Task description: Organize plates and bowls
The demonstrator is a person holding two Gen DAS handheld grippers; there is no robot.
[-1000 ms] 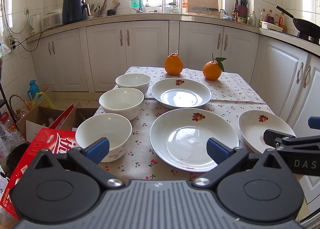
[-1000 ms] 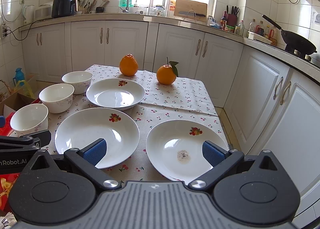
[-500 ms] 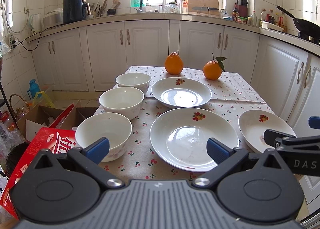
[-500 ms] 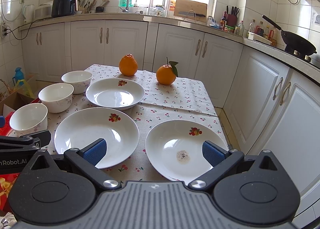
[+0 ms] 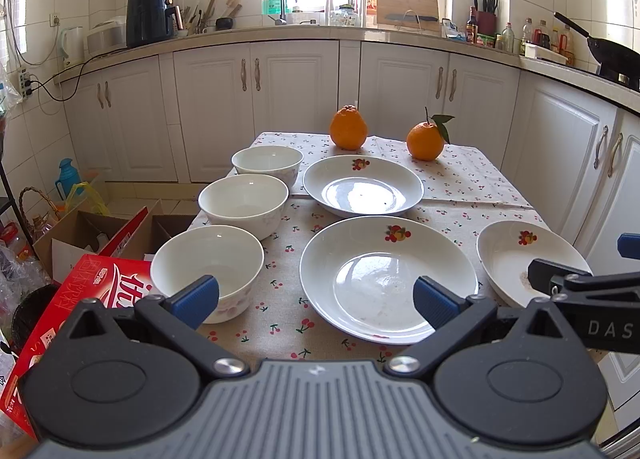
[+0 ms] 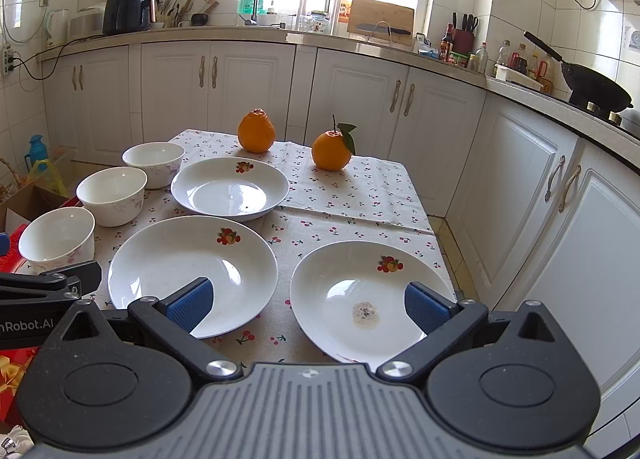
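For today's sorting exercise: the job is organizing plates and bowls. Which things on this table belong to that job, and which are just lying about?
Belong to the job:
three white bowls
three fruit-print plates

Just lying about:
two oranges
cherry-print tablecloth

Left hand-held gripper (image 5: 316, 299) jaws wide apart; right hand-held gripper (image 6: 308, 301) likewise

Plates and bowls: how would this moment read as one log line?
left gripper open, empty | right gripper open, empty | three plates, three bowls unstacked | nothing grasped
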